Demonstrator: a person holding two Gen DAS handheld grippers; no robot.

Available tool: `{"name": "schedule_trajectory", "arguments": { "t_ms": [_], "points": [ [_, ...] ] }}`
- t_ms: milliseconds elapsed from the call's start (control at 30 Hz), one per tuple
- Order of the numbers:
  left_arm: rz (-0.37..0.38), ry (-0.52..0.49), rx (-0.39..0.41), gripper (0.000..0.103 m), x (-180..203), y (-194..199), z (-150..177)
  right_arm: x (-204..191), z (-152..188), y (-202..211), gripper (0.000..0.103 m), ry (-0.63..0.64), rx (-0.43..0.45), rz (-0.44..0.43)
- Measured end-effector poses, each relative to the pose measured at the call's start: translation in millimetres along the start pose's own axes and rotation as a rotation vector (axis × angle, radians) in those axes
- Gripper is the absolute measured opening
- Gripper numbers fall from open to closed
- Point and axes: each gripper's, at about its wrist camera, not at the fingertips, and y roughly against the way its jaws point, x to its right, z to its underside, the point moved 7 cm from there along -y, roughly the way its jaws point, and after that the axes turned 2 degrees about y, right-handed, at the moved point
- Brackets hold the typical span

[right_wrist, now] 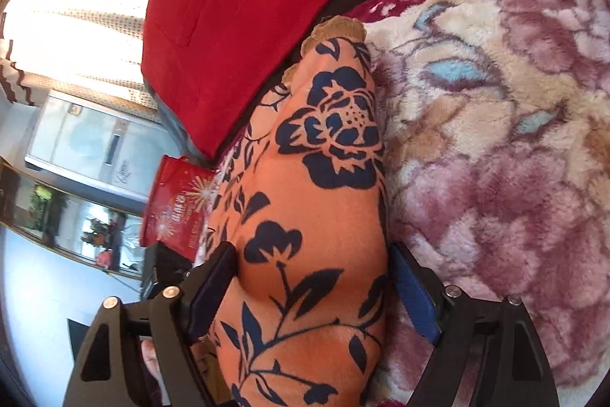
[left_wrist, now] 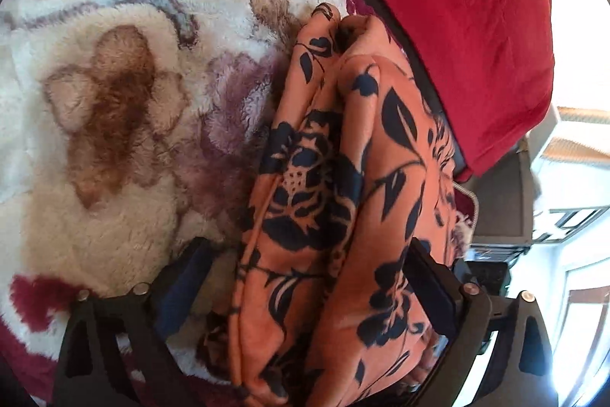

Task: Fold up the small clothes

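Note:
The folded orange garment [left_wrist: 343, 178] with a dark blue flower print lies bunched on the fluffy floral blanket [left_wrist: 126, 147]. It runs lengthwise between the fingers of my left gripper [left_wrist: 309, 277], which stands open: the left finger [left_wrist: 190, 273] is clear of the cloth and the right finger [left_wrist: 431, 277] rests against it. In the right wrist view the same garment [right_wrist: 316, 201], with a tan scalloped trim at its far tip, fills the gap of my right gripper [right_wrist: 312, 277]. That gripper is open too, its dark pad [right_wrist: 213, 277] touching the cloth and its blue pad [right_wrist: 411, 292] just beside it.
A red cloth [left_wrist: 450, 25] lies along the blanket's far edge over a dark strip. A red bag [right_wrist: 175, 201] stands off the edge below it. A bright window with curtains [right_wrist: 76, 6] and furniture lie beyond. A person's hand [right_wrist: 150, 357] shows under the right gripper.

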Motion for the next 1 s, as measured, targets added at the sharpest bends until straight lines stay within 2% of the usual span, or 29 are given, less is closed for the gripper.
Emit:
{"name": "schedule_trajectory", "arguments": {
  "t_ms": [200,267,367,433,467,533,667,833,1000],
  "points": [
    [0.101,0.002,-0.025,0.1,8,-3,-13,-2,-2,-8,0.084,-0.002,-0.015,-0.046],
    [0.19,0.01,-0.069,0.1,19,-11,-12,-4,-3,-10,0.084,-0.003,-0.015,-0.057],
    [0.17,0.013,-0.065,0.097,20,-20,-18,-8,-5,-16,0.084,0.005,-0.017,-0.062],
    [0.159,0.021,-0.053,0.089,20,-23,-22,-11,-5,-21,0.083,0.015,-0.017,-0.053],
    [0.155,0.016,-0.048,0.089,21,-23,-24,-12,-5,-23,0.083,0.023,-0.018,-0.047],
    [0.154,0.01,-0.038,0.079,23,-26,-25,-14,-5,-26,0.08,0.033,-0.017,-0.035],
    [0.16,-0.024,-0.017,0.07,29,-23,-27,-17,-5,-35,0.071,0.035,-0.015,-0.019],
    [0.141,-0.09,0.022,0.055,58,-30,-26,-23,-2,-36,0.061,0.057,0.009,0.007],
    [0.144,-0.163,0.057,0.05,82,-29,-24,-36,-3,-24,0.055,0.119,0.051,0.027]
  ]
}}
